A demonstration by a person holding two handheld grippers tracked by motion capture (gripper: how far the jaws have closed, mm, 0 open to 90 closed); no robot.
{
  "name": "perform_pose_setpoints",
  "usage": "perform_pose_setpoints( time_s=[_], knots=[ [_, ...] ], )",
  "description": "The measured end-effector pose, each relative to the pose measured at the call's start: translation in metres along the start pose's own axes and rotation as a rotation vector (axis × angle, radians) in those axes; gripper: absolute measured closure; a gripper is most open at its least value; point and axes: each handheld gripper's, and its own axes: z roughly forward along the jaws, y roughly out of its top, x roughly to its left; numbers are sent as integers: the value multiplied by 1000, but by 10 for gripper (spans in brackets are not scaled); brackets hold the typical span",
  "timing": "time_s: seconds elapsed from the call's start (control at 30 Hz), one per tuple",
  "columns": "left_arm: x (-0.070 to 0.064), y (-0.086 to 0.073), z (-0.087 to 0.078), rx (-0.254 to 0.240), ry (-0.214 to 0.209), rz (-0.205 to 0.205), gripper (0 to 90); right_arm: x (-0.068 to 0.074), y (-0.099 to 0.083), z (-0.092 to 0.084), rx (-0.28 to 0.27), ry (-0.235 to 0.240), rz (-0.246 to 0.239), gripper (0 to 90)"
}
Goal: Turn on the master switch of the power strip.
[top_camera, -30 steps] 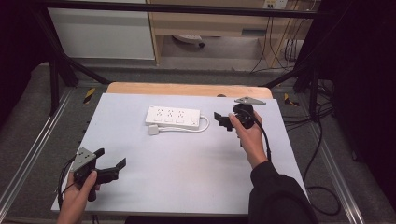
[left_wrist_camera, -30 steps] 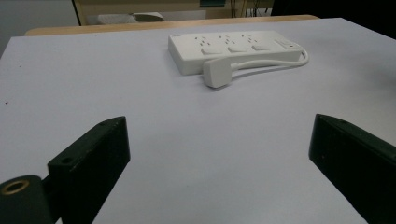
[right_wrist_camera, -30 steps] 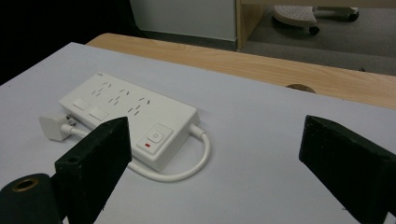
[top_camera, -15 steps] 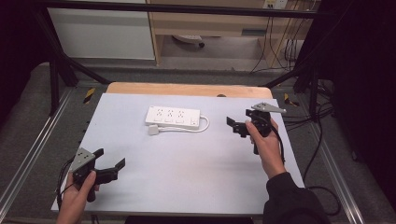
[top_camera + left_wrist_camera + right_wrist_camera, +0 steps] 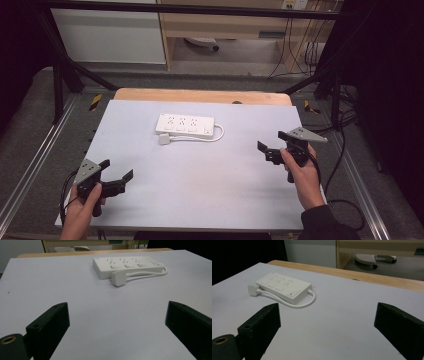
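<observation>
Over the last second the right hand-held gripper (image 5: 274,145) has pulled back from the white power strip (image 5: 185,125). It was just beside the strip's right end; now it sits well apart from it, nearer the person and close to the right edge of the surface (image 5: 210,175), its jaws spread wide with nothing between them.

Your high view looks down and forward from above your side of the pale lilac rectangular table (image 5: 200,200). Your left gripper view sits low near the table's 7 o'clock corner, facing 1 o'clock; your right gripper view sits low at 4 o'clock, facing 10 o'clock. All three share the white plastic power strip (image 5: 185,125) (image 5: 125,265) (image 5: 283,286) toward 12 o'clock.
</observation>
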Motion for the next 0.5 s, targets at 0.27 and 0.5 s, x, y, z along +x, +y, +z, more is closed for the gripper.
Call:
perform_pose_setpoints(
  time_s=[0.27,0.5],
  knots=[
    [0,0,0,0,6,3,55,1,-19,-24,-26,-16,-32,72],
    [2,-1,0,3,2,-7,55,-3,-42,-34,-37,-35,-36,65]
  ],
)
